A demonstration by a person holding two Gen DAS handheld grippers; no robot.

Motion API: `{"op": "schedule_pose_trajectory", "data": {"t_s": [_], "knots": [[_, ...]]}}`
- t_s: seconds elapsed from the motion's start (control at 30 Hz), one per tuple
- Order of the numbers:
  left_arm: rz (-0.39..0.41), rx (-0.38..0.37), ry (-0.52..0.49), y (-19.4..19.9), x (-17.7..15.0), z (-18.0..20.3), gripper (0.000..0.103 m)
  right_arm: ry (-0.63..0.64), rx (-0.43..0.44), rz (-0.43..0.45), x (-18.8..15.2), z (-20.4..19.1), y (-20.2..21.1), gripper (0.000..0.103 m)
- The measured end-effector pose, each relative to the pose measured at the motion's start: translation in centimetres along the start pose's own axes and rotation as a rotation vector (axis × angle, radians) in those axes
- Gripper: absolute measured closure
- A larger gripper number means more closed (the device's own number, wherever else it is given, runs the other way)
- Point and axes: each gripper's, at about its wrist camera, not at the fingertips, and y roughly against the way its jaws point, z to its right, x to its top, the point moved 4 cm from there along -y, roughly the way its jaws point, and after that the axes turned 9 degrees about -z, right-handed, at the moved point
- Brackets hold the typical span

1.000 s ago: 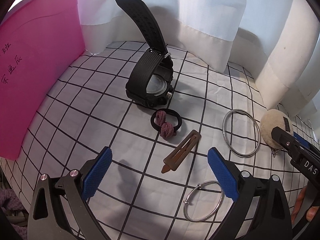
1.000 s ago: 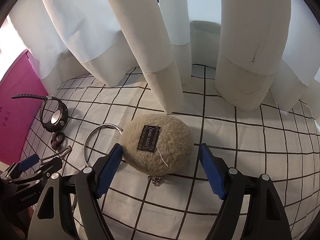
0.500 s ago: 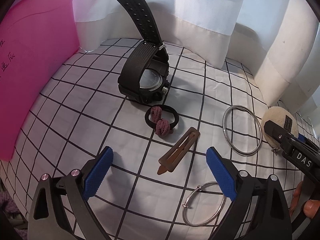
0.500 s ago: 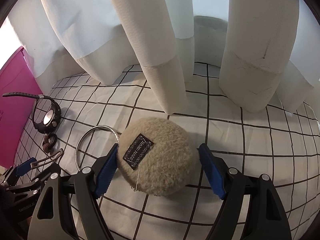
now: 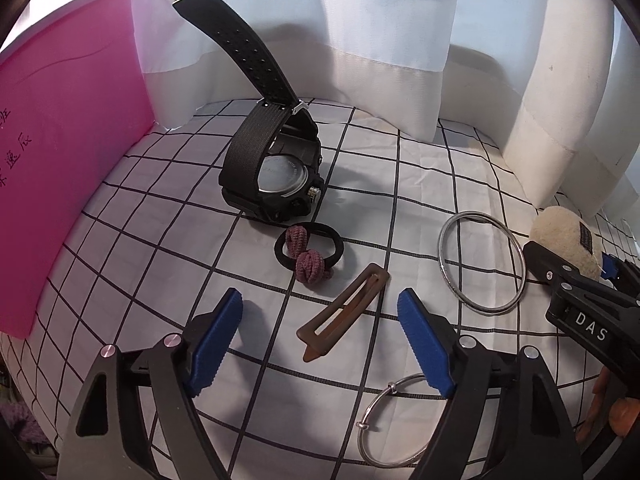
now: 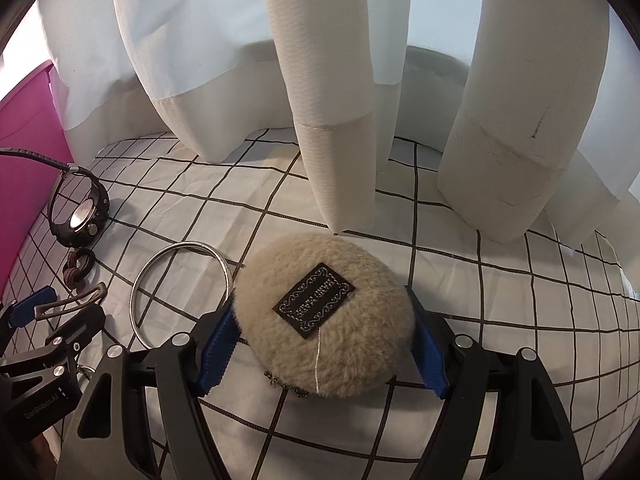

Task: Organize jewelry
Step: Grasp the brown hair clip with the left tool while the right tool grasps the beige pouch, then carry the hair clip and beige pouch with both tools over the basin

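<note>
A round beige fuzzy pouch [image 6: 324, 312] with a black label lies on the checked cloth between the blue pads of my right gripper [image 6: 326, 334], which touch both its sides. It also shows in the left wrist view [image 5: 568, 236]. My left gripper [image 5: 320, 320] is open and empty over a brown hair clip [image 5: 346, 312]. Beyond it lie a hair tie [image 5: 306, 250] with a mauve knot and a black watch [image 5: 276, 168]. A large silver bangle [image 5: 482, 262] lies to the right, a thin silver bracelet [image 5: 394, 420] near my right finger.
A pink folder [image 5: 60, 168] stands along the left. White curtains [image 6: 332, 80] hang at the back, their folds resting on the checked tablecloth [image 6: 500, 300]. The right gripper's black body [image 5: 588, 308] shows at the right edge of the left wrist view.
My right gripper moved forward around the fuzzy pouch and closed until its pads touch both sides. My left gripper moved slightly forward over the hair clip, staying open.
</note>
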Motion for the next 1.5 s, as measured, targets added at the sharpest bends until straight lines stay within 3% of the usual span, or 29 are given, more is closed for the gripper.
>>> {"op": "schedule_pose_trajectory", "data": {"t_s": [0.07, 0.2, 0.27, 0.37, 0.43, 1.07, 1.5], "knots": [[0.012, -0.007, -0.015, 0.4, -0.3, 0.6, 0.04, -0.002, -0.001, 0.004, 0.0, 0.2, 0.1, 0.035], [0.033, -0.017, -0.023, 1.0, -0.6, 1.2, 0.053, -0.001, 0.002, 0.007, -0.2, 0.7, 0.5, 0.037], [0.044, -0.02, -0.02, 1.2, -0.8, 1.2, 0.07, 0.0, 0.002, 0.012, -0.3, 0.8, 0.7, 0.038], [0.046, -0.024, -0.03, 1.4, -0.9, 1.6, 0.086, -0.003, 0.001, 0.014, -0.5, 0.8, 0.8, 0.039], [0.043, -0.018, -0.033, 1.4, -0.8, 1.6, 0.09, -0.012, 0.009, 0.014, -0.4, 0.9, 0.8, 0.041], [0.048, -0.04, -0.004, 4.4, -2.1, 1.6, 0.091, -0.039, 0.074, 0.019, -1.9, 3.4, 4.7, 0.041], [0.138, -0.005, 0.085, 12.8, -2.6, 0.7, 0.091, 0.043, 0.167, 0.068, -2.4, 4.5, 12.5, 0.041]]}}
